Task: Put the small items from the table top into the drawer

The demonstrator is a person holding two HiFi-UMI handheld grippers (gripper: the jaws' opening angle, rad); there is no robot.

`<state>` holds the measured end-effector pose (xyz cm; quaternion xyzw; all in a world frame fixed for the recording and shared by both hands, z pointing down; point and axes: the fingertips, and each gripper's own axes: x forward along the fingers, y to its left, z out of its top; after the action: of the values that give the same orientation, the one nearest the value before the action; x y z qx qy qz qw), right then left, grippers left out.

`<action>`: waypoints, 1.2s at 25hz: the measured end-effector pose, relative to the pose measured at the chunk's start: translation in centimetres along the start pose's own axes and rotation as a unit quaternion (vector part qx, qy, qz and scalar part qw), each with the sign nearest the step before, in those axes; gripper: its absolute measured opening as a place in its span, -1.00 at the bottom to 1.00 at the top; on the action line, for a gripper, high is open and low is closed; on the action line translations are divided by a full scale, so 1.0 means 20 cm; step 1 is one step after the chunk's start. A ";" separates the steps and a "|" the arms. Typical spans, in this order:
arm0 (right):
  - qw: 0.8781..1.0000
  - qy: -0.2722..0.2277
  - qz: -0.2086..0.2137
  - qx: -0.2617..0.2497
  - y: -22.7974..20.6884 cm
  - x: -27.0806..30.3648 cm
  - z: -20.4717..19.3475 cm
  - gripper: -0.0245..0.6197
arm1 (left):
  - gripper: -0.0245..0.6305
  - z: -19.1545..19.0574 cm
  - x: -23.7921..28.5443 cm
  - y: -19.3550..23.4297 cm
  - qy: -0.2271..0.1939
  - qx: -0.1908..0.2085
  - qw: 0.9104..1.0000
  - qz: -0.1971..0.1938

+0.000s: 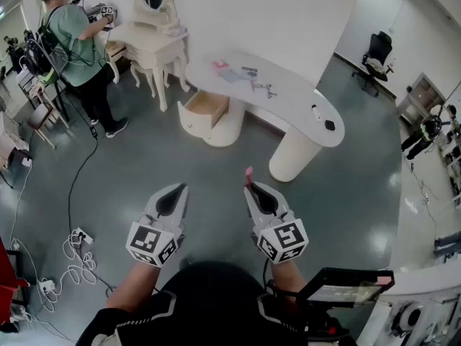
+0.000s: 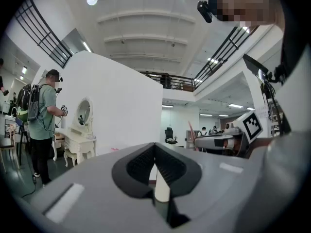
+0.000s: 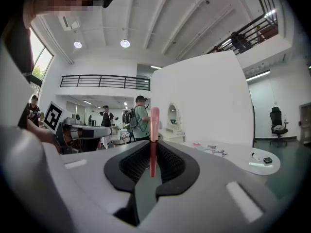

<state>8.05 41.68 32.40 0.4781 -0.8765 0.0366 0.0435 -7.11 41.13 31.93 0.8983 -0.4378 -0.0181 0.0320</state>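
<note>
One thin pink stick stands pinched in my right claw, poking past its tips; my left claw is clenched empty, both well apart from the white curved worktop.

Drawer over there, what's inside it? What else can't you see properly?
1. Drawer, head view: open, but too far and small to show what is inside.
2. Small items on the table, head view: too small to name.
3. Pink stick in the right gripper, right gripper view: lower end hidden between the pads.
4. Left gripper view: the body of the left gripper hides the drawer.
</note>
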 end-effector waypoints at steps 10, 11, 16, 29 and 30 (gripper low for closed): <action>1.000 -0.003 -0.009 0.004 -0.01 0.00 0.01 -0.78 | -0.93 0.00 -0.02 0.03 0.000 -0.001 1.000 -0.002; 1.000 -0.005 -0.010 0.005 0.00 0.00 0.01 -0.78 | -0.93 -0.01 -0.02 0.03 0.001 -0.002 1.000 -0.001; 1.000 -0.018 -0.006 0.017 0.02 0.02 0.04 -0.78 | -0.93 -0.01 -0.04 0.07 0.001 -0.004 1.000 -0.006; 0.999 -0.032 -0.013 0.027 0.18 0.22 0.08 -0.78 | -0.93 0.00 -0.14 0.28 -0.004 -0.006 1.000 -0.026; 0.999 -0.033 -0.014 0.027 0.20 0.24 0.08 -0.78 | -0.93 0.00 -0.15 0.30 -0.004 -0.006 1.000 -0.029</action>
<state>2.01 39.60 31.26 0.4924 -0.8692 0.0442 0.0025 -13.67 39.74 32.43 0.9102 -0.4119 -0.0249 0.0349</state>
